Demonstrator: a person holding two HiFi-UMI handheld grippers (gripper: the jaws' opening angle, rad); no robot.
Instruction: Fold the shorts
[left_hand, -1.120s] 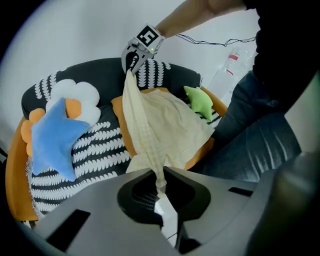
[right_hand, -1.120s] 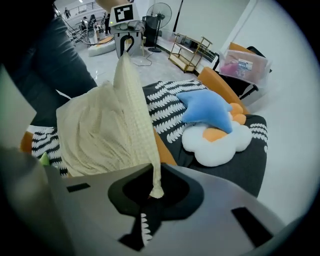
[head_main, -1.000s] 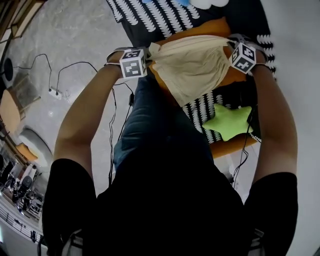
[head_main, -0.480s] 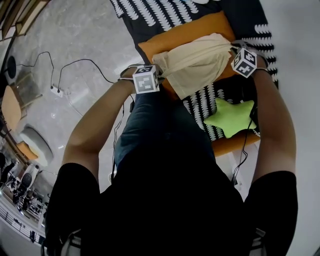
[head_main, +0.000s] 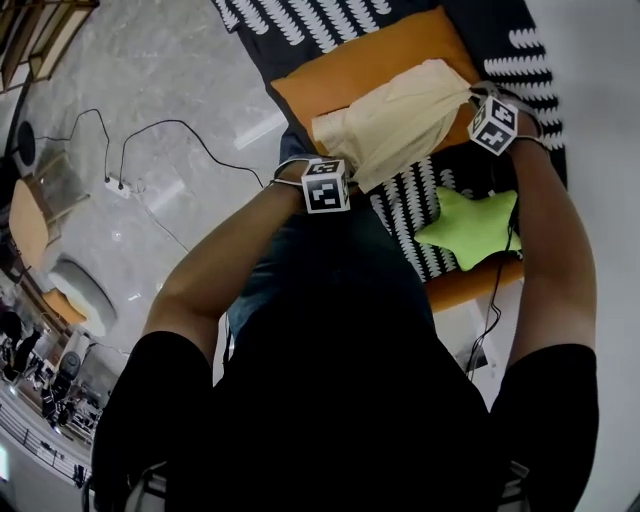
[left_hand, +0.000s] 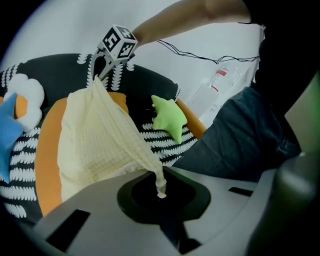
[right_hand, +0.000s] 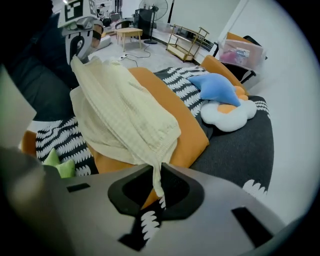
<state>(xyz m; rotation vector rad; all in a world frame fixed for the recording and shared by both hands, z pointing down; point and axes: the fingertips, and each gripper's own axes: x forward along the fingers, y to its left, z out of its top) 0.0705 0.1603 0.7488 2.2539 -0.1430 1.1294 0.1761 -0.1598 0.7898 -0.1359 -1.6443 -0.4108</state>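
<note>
Cream waffle-knit shorts (head_main: 400, 115) hang stretched between my two grippers above an orange cushion (head_main: 370, 60). My left gripper (head_main: 345, 172) is shut on one corner at the near left. In the left gripper view a thin twist of the cloth (left_hand: 95, 140) runs into the shut left gripper (left_hand: 160, 187). My right gripper (head_main: 470, 98) is shut on the opposite corner at the right. In the right gripper view the shorts (right_hand: 125, 120) narrow to a strip pinched by the right gripper (right_hand: 157, 182). The lower part of the cloth rests on the cushion.
A black-and-white patterned cover (head_main: 300, 25) lies under the cushion. A green star pillow (head_main: 465, 225) sits near right, and a blue star pillow (right_hand: 215, 87) and a white cloud pillow (right_hand: 230, 112) lie farther back. My jeans-clad leg (head_main: 300, 260) is below the left gripper. Cables (head_main: 150, 130) cross the floor at left.
My left gripper has carried its corner of the shorts right and toward me. The right gripper shifted only slightly, so the cloth now spans a shorter, slanted line.
</note>
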